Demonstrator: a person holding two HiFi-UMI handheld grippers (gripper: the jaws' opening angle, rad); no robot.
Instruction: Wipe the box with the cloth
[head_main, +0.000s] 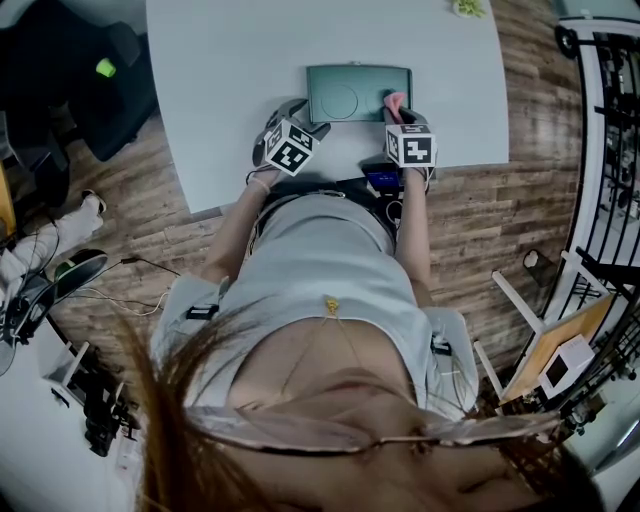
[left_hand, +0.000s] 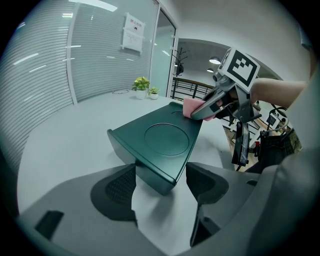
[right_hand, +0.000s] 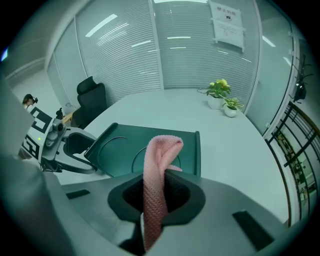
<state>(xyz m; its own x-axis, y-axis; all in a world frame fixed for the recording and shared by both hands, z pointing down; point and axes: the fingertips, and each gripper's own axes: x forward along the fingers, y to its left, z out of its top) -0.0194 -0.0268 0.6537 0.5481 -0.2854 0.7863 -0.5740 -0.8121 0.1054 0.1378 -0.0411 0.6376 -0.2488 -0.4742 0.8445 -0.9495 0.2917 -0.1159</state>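
A flat dark green plastic box (head_main: 358, 93) lay on the pale counter (head_main: 240, 60). The left gripper (left_hand: 160, 182), jaws apart, bracketed its near corner. The right gripper (right_hand: 159, 187) pinched a pink knitted cloth (right_hand: 159, 150) over the box's right edge. Wiping seemed barely begun; next, probably a sweep across the lid.

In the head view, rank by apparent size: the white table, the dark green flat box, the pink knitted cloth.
1. white table
2. dark green flat box
3. pink knitted cloth, only partly visible

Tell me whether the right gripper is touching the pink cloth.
Touching. The right gripper view shows the right gripper with its jaws shut on the pink cloth, which sticks up from between them.
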